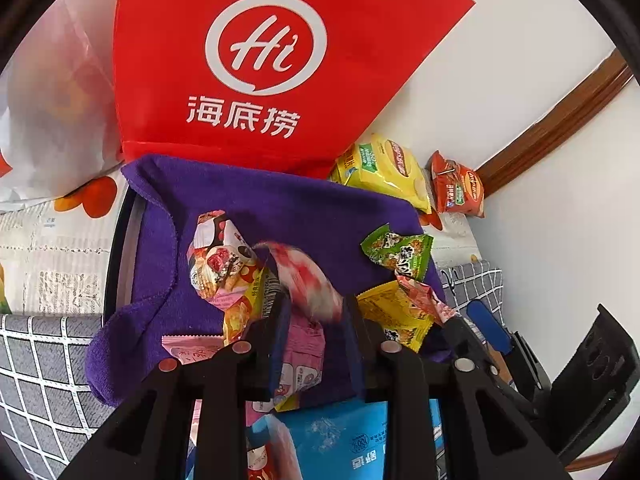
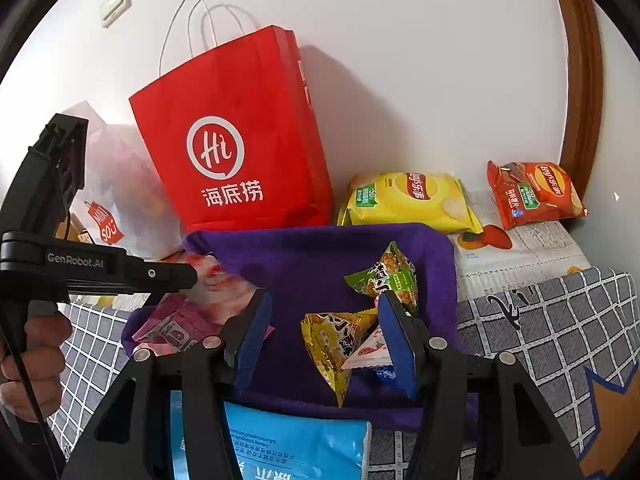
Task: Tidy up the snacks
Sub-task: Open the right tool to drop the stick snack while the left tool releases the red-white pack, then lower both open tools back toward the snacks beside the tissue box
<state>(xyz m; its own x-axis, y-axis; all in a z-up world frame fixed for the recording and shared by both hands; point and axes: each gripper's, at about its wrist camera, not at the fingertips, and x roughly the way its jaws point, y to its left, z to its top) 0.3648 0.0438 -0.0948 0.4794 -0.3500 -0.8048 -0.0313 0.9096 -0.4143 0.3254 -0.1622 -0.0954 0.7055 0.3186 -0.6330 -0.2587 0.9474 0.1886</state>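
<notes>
We are about halfway, we think. Many small snacks already lie on the purple cloth (image 2: 320,256): a green pack (image 2: 384,276) in the right middle, a yellow pack (image 2: 332,344) lower down, and pink packs (image 2: 176,324) on the left. The yellow chips (image 2: 412,200) and the red chips (image 2: 536,192) wait by the wall in the upper right, off the cloth. A blue pack (image 2: 296,444) lies at the bottom edge of the picture. So the big bags are not yet sorted. A tall red bag (image 2: 236,140) stands behind the cloth.

The left tongs (image 1: 316,304) are narrow. The end of a red-white pack (image 1: 304,276) sits between the tips, so we think they pinch it. The pack looks blurry, so we cannot be sure how tight the hold is. It hangs over the left half of the cloth, above the pink packs.

The pack is long. In the left view it runs from the lower right, at the tips, to the upper left. Its free end points up and left, towards the red bag.

The right tongs (image 2: 324,298) are half wide and hold nothing. They sit low over the cloth, and the yellow pack lies just beside the right finger.
</notes>
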